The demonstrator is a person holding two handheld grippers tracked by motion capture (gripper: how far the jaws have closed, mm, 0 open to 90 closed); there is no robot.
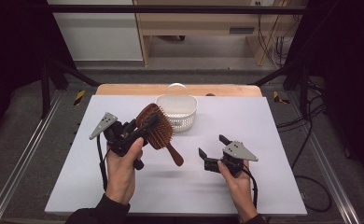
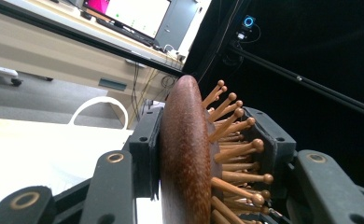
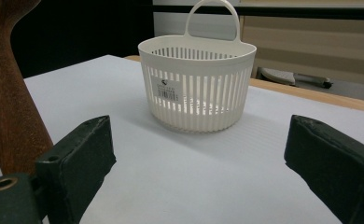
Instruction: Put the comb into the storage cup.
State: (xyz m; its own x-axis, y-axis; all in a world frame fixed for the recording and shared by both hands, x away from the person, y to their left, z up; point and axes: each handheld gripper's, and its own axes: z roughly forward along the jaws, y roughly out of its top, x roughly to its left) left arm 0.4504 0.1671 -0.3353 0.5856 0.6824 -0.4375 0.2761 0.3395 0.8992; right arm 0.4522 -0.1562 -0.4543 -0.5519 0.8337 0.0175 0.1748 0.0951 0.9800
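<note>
A brown wooden hairbrush [image 1: 157, 129] with wooden pins is lifted off the white table, its handle [image 1: 175, 155] slanting down to the right. My left gripper [image 1: 147, 127] is shut on the brush head; in the left gripper view the head [image 2: 185, 158] sits between the two black pads, pins toward the right one. A white slatted basket [image 1: 177, 111] with a loop handle stands at the back middle of the table. My right gripper [image 1: 213, 149] hovers open over the table's right half, jaws wide with nothing between them. It faces the basket [image 3: 198, 84], with the brush handle [image 3: 10, 102] at its left.
The white board [image 1: 245, 186] lies on a wooden table [image 1: 124, 89] inside a black frame [image 1: 171, 9]. Cables [image 1: 311, 140] run over the floor at the right. Shelving and a monitor stand beyond the table.
</note>
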